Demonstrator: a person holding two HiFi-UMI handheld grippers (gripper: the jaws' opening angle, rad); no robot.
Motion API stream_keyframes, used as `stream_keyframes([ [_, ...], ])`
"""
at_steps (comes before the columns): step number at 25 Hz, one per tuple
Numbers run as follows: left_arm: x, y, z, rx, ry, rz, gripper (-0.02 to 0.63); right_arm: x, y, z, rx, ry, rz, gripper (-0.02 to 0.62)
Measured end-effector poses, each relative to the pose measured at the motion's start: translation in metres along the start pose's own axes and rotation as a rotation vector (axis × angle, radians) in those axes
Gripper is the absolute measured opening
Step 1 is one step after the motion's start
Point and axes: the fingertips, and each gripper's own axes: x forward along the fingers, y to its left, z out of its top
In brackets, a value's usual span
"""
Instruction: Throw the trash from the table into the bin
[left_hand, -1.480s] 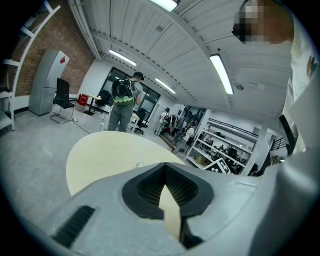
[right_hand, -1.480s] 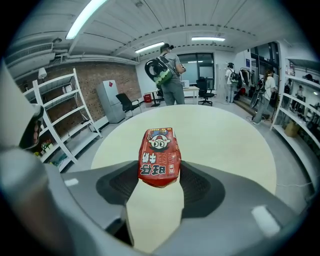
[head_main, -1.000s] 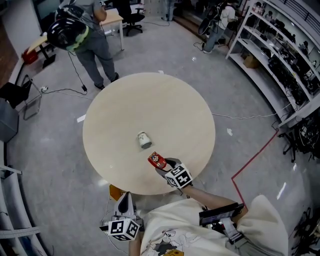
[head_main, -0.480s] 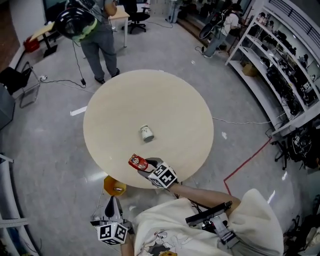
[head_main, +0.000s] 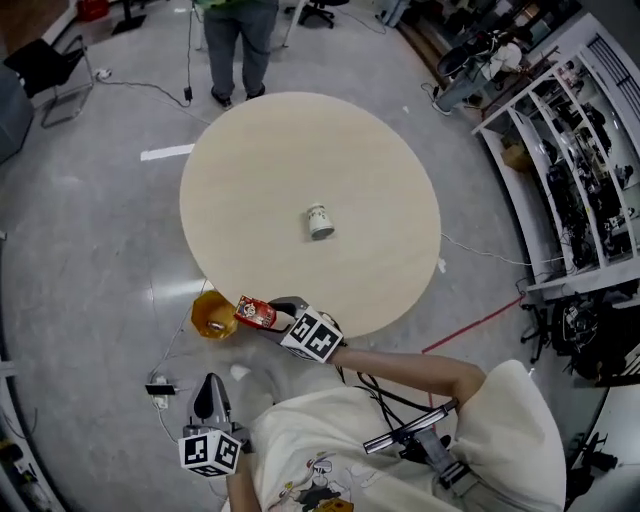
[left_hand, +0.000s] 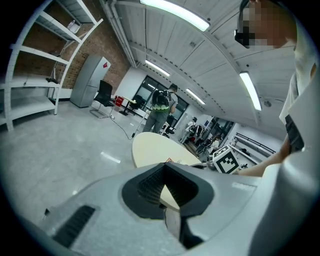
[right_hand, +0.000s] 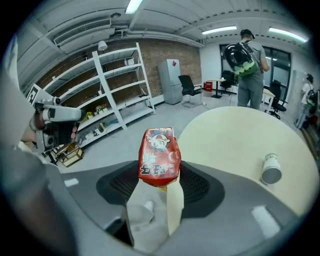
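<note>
Low on the left of the head view, the left tool (head_main: 210, 385) hangs over the grey floor, well apart from the desk; in its own view its dark pads (left_hand: 150, 187) meet at the tips, pressed together with nothing between them. Just right of it and further out, an orange bin (head_main: 203, 313) stands on the floor at the near edge of the round, pale desk (head_main: 300, 150). A red carton (head_main: 255, 312) is held beside the bin's rim, past the desk's edge. The right tool (head_main: 276, 318) is pinching that carton, and the right gripper view shows it upright between the pads, printed face to the camera (right_hand: 159, 157). Further right, a small white cup (head_main: 319, 221) lies on its side near the middle of the desk, well apart from both tools. A person (head_main: 238, 40) stands on the floor at the desk's far side. White shelving (head_main: 580, 150) lines the right-hand wall.
</note>
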Motion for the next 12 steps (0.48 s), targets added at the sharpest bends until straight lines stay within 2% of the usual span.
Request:
stream_keyframes([
  [5,-0.021,0.031,-0.012,-0.073,-0.002,0.074,0.005,0.028,0.041,-0.006,-0.023,0.077,0.106,0.264],
  [9,-0.017,0.045,-0.011,-0.12,-0.028,0.1,0.005,0.049,0.059,0.003,-0.062,0.119,0.165,0.264],
  [12,-0.016,0.064,-0.024,-0.166,-0.036,0.134,0.005,0.075,0.08,-0.009,-0.053,0.165,0.214,0.264],
])
